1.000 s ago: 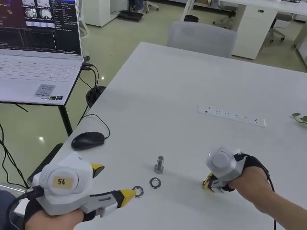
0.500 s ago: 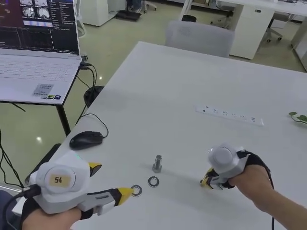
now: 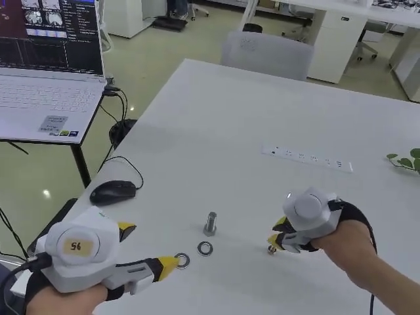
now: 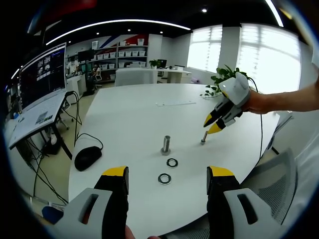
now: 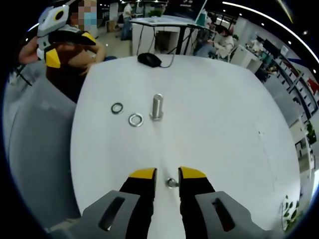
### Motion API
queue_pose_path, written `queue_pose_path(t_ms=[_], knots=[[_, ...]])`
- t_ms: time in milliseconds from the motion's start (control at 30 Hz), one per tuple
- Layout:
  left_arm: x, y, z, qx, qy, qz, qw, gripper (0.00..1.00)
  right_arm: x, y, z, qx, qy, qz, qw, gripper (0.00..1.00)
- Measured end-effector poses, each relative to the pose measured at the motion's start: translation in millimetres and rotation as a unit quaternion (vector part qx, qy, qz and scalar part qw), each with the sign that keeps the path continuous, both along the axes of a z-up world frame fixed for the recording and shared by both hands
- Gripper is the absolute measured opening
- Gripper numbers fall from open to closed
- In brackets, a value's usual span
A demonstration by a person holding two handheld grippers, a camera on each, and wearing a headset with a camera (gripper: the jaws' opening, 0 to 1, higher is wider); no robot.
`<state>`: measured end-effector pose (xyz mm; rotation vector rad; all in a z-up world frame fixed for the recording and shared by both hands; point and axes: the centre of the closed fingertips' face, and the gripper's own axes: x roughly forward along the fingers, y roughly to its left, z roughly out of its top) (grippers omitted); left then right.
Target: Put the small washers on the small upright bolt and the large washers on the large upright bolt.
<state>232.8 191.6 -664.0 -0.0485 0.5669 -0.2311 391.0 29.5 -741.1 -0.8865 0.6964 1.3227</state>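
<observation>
The white workbench [image 3: 262,118] stands in an open office, with a laptop [image 3: 46,98] on a side table at far left and a mouse [image 3: 113,191] near the bench's edge. The left gripper [image 3: 149,246] hovers low, its jaws spread wide and empty. Just off its tip lies the near washer [image 3: 182,260]. The far washer [image 3: 205,248] lies flat beside it, in front of the large upright bolt [image 3: 210,224]. Further right the small upright bolt [image 3: 272,249] stands free on the bench. The right gripper [image 3: 279,235] hangs just above it, its jaws parted narrowly and gripping nothing. A power strip [image 3: 307,159] lies beyond.
</observation>
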Motion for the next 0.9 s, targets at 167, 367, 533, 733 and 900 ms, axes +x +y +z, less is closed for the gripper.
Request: queue_pose_path(t_ms=[167, 367, 533, 733, 900], knots=[[-1.0, 0.7, 0.5, 0.0, 0.0, 0.001, 1.0, 0.63, -14.5, 20.2, -0.5, 0.006, 0.006, 0.024, 0.9997, 0.2], [-3.4, 3.6, 0.1, 0.0, 0.001, 0.004, 1.0, 0.63, -33.0, 47.6, -6.7, 0.013, 0.022, 0.047, 0.9986, 0.2], [-3.2, 6.2, 0.8, 0.0, 0.0, 0.006, 1.0, 0.63, -43.7, 64.8, -12.2, 0.016, 0.035, 0.059, 0.9975, 0.21], [-1.5, 4.1, -0.7, -0.001, 0.001, 0.003, 1.0, 0.63, -52.6, 83.7, -27.2, 0.014, 0.053, 0.066, 0.9963, 0.22], [1.4, 1.2, -2.8, 0.0, 0.004, -0.003, 1.0, 0.63, -54.2, 92.8, -42.9, 0.006, 0.064, 0.068, 0.9956, 0.24]])
